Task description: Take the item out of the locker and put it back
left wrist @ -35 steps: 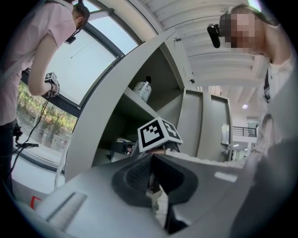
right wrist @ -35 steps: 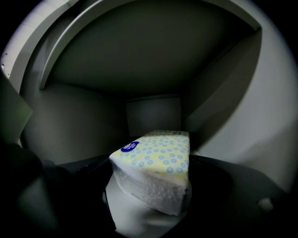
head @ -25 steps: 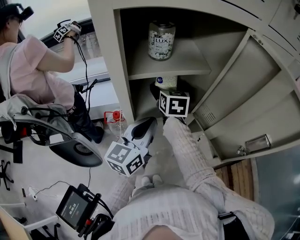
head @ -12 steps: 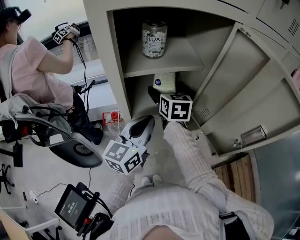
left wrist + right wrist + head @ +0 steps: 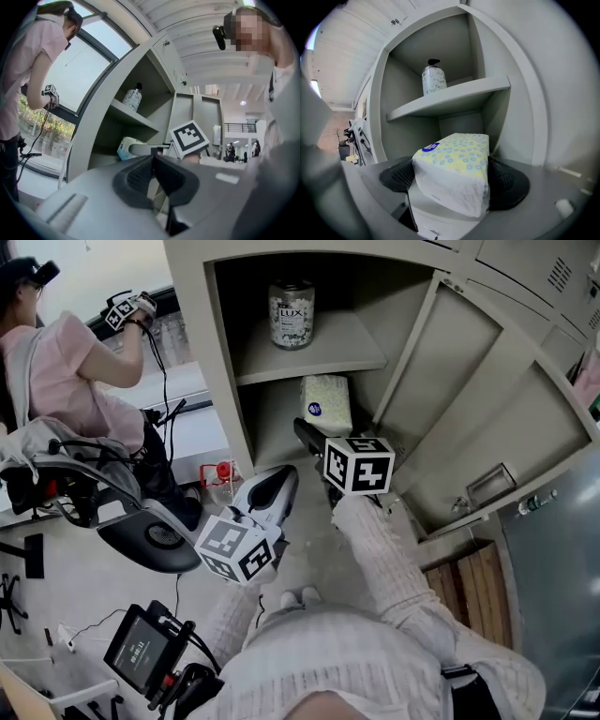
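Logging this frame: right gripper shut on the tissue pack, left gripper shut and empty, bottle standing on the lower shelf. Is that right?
Not quite. The bottle stands on the upper shelf, not the lower one; the right gripper view shows it. The rest holds: the right gripper is shut on the tissue pack, and the left gripper is shut and empty.

Head view overhead, all views share locker

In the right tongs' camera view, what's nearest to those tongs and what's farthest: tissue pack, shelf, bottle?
1. Tissue pack, clamped between the right tongs.
2. Shelf, just above the pack.
3. Pump bottle, standing farther back on that shelf.
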